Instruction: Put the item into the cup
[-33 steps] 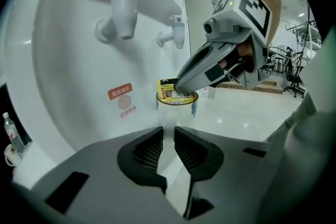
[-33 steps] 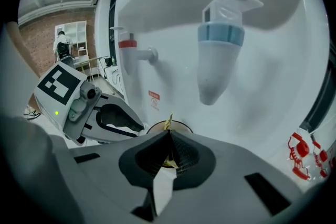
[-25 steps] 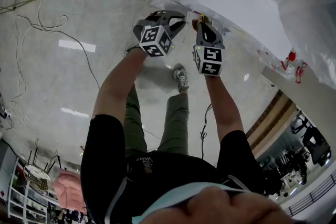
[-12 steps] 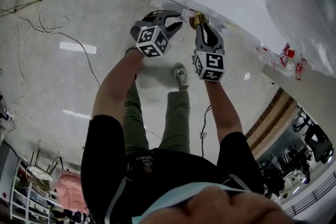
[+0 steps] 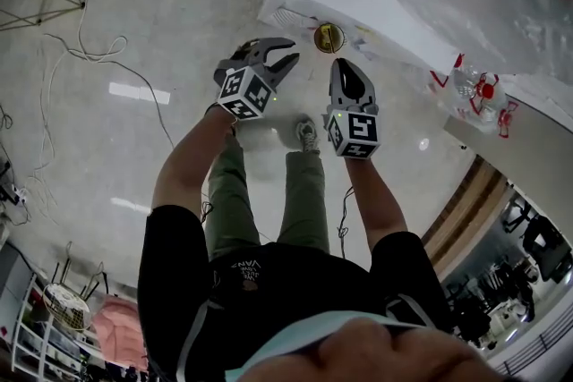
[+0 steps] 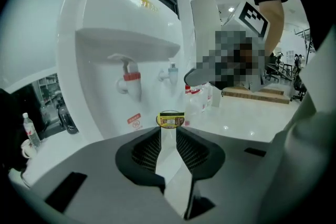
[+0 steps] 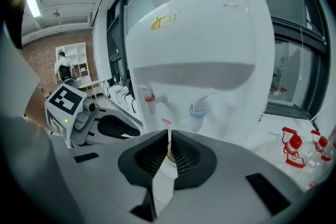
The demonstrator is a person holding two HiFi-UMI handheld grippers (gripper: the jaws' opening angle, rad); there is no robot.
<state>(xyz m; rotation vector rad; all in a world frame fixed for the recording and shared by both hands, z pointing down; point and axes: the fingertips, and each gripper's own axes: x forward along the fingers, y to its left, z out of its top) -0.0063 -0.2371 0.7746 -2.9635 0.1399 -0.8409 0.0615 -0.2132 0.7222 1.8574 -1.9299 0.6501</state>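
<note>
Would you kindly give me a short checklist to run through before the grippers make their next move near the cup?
1. Is the left gripper empty: ok; its fingers have just been opening, with nothing between them.
2. Is the right gripper empty: ok; its fingers are nearly together on nothing.
3. Is the cup upright below the dispenser taps: ok.
4. Is the yellow item in the cup: ok, as far as it shows.
5. Are both grippers off the cup: ok.

The water dispenser (image 6: 105, 23) backs the cup (image 6: 170, 119), taps (image 6: 131, 83) overhanging; the near side lies open.
</note>
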